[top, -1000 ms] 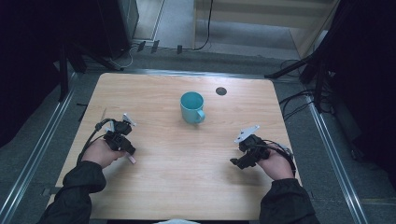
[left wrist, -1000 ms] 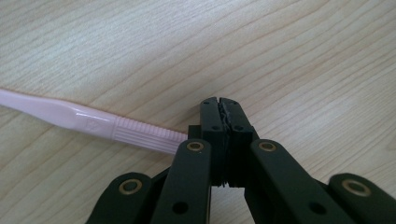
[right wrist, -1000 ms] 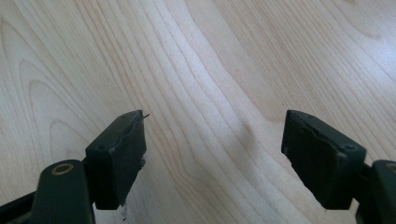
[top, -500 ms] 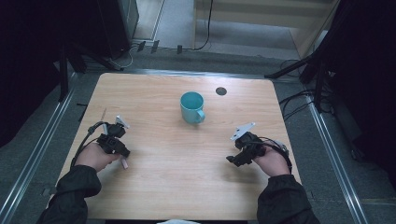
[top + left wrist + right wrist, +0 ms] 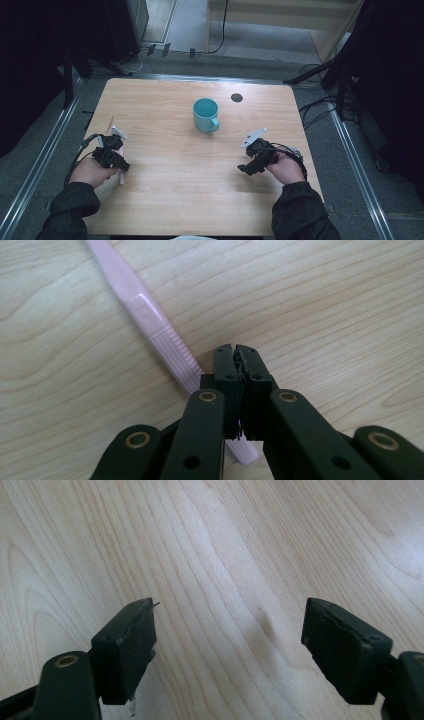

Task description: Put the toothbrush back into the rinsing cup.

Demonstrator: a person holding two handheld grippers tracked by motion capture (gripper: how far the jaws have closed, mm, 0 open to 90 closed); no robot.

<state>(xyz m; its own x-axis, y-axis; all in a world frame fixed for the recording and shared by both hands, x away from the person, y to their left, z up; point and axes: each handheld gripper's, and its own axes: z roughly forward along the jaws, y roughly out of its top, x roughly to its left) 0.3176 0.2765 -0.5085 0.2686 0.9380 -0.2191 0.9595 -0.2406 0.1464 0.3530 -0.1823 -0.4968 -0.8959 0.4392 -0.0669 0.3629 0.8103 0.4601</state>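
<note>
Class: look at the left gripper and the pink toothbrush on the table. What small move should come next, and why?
Probably open the left gripper and centre it over the toothbrush: its jaws are shut with nothing between them, and the toothbrush lies flat on the table, passing under them.

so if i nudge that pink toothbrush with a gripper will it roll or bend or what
The pink toothbrush lies flat on the table, and its handle has flat facets, so it would probably slide or pivot rather than roll. It looks like hard plastic, so likely stiff. Being thin, it is probably light and easily flicked.
</note>
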